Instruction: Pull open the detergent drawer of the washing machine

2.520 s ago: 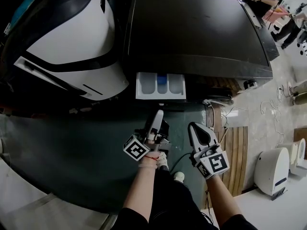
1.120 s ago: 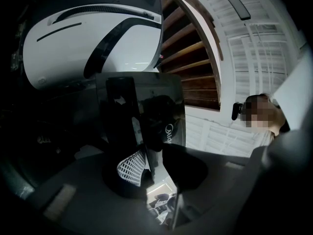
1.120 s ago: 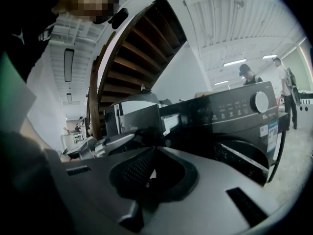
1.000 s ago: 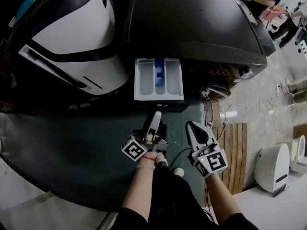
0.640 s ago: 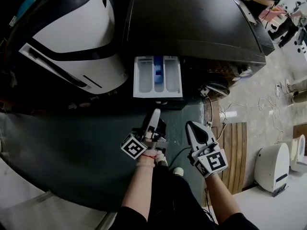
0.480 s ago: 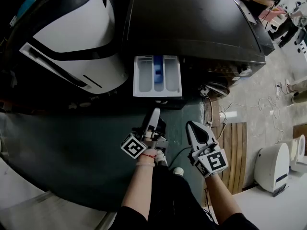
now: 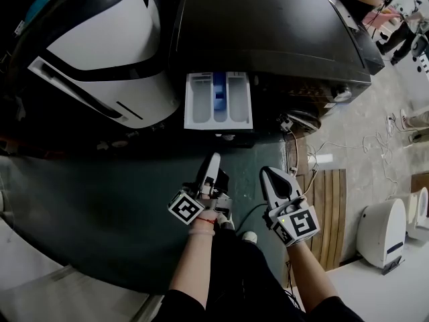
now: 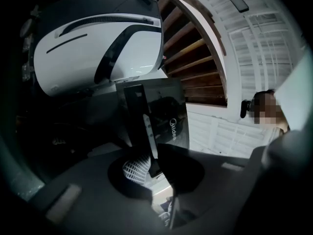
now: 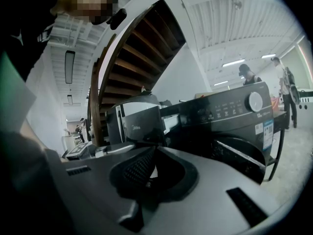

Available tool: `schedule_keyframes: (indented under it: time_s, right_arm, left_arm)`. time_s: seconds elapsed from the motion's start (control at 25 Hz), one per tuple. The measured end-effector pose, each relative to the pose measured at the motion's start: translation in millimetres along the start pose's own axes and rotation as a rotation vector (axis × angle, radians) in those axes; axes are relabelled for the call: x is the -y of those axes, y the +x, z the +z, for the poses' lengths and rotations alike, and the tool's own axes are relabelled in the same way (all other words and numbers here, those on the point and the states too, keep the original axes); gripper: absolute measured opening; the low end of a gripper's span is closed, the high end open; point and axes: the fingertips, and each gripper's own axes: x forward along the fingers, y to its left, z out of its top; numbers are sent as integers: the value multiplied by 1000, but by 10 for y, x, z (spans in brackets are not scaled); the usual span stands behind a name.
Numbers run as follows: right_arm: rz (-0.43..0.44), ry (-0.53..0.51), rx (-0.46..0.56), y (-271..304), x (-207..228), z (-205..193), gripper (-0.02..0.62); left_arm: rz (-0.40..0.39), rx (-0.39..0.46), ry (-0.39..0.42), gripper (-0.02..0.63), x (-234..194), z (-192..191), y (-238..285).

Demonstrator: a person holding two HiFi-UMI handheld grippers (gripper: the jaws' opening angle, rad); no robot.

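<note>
Detergent drawer [image 7: 218,100] stands pulled out at the left end of the washing machine [image 7: 268,32] front, its compartments exposed. Left gripper [image 7: 212,161] is well in front of the machine, its jaws closing on nothing. Right gripper [image 7: 269,174] is beside it, jaws together and empty. Judgement: the pull looks complete. Any further travel would call for gripping the drawer's front lip and drawing straight out, without twisting. Dark green floor [image 7: 100,200] lies before the machine, a white appliance [image 7: 100,52] to its left, and wooden slats [image 7: 332,213] and cables [image 7: 375,146] to its right.
</note>
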Motion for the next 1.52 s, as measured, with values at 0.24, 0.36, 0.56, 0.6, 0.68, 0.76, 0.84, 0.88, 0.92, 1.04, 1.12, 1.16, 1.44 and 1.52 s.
schedule_keyframes:
  time_s: [0.24, 0.36, 0.56, 0.6, 0.68, 0.76, 0.84, 0.88, 0.92, 1.04, 1.12, 1.16, 1.44, 1.52]
  right_arm:
    - [2, -28, -11, -62, -23, 37, 12]
    - [14, -25, 2, -95, -68, 138, 12]
    - [31, -52, 5, -167, -106, 250, 12]
    - [35, -47, 10, -165, -128, 308, 12]
    - [43, -45, 17, -172, -169, 414, 12]
    - [52, -63, 16, -201, -185, 463, 12]
    - [57, -79, 16, -234, -180, 485, 12]
    - [58, -84, 18, -246, -182, 512, 12]
    - [59, -89, 20, -258, -185, 540, 12]
    - [70, -95, 25, -284, -225, 629, 12]
    - [82, -94, 27, -289, -265, 698, 12]
    - [86, -89, 31, -288, -280, 744, 12]
    - [94, -114, 14, -359, -284, 891, 12]
    - [98, -112, 27, -364, -301, 963, 12]
  left_arm:
    - [44, -67, 127, 9, 76, -77, -60]
    - [82, -107, 254, 9, 197, -82, -68]
    - [126, -172, 444, 9, 401, -44, -73]
    - [129, -185, 481, 9, 438, -24, -67]
    - [148, -212, 556, 9, 533, 12, -52]
    - [172, -241, 630, 9, 627, 40, -43]
    - [189, -263, 691, 9, 712, 70, -41]
    - [195, -268, 714, 9, 755, 87, -44]
    - [200, -271, 734, 9, 800, 105, -50]
    - [211, -275, 786, 9, 924, 160, -87]
    - [223, -280, 823, 9, 996, 198, -116]
    - [230, -282, 841, 9, 1030, 218, -127]
    - [260, -268, 900, 9, 1318, 362, -182]
    - [249, -267, 917, 9, 1423, 413, -168]
